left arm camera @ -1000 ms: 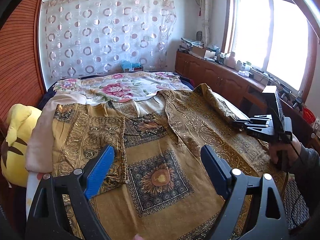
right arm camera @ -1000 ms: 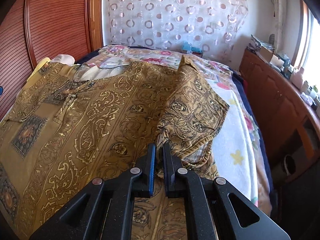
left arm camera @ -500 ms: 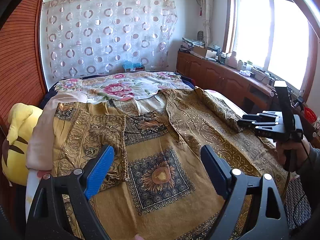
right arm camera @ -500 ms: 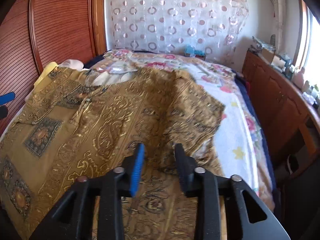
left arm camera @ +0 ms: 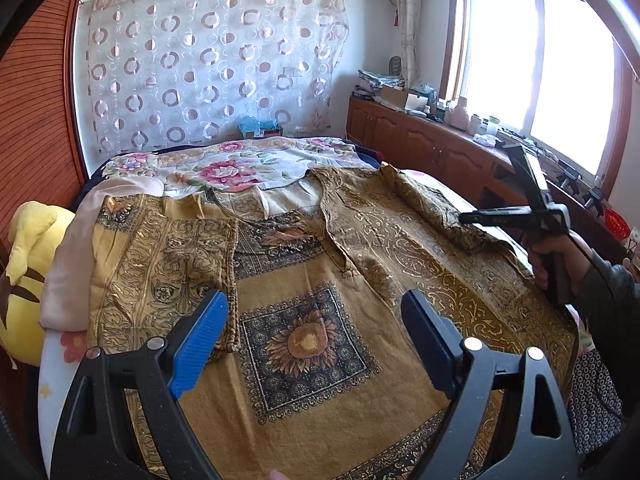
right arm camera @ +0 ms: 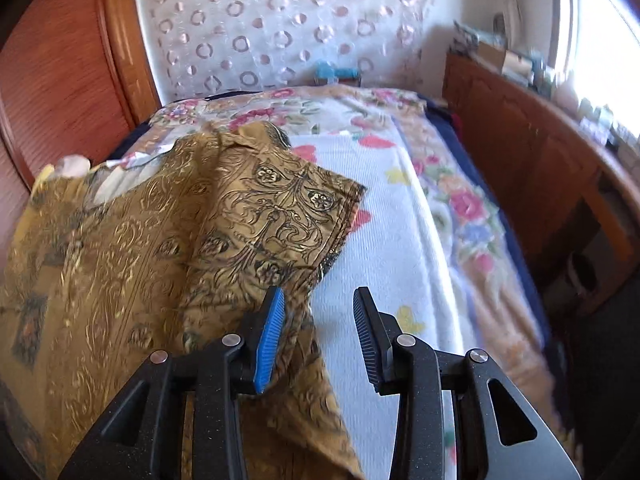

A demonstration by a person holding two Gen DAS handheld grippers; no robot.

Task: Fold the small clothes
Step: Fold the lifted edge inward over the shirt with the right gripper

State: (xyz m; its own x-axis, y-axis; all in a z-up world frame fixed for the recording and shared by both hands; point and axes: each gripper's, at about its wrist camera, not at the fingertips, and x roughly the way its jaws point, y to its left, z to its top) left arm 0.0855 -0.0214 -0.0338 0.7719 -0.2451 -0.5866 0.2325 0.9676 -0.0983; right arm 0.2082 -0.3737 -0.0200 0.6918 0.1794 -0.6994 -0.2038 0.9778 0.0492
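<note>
No writing I can read | right-wrist view motion-blurred, counter clutter indistinct | my left gripper (left arm camera: 314, 330) jaws wide apart, hovering over the gold patterned garment (left arm camera: 304, 312) spread on the bed (right arm camera: 400, 208) | my right gripper (right arm camera: 319, 338) jaws apart, holding nothing, garment's sleeve (right arm camera: 276, 216) just ahead-left.
</note>
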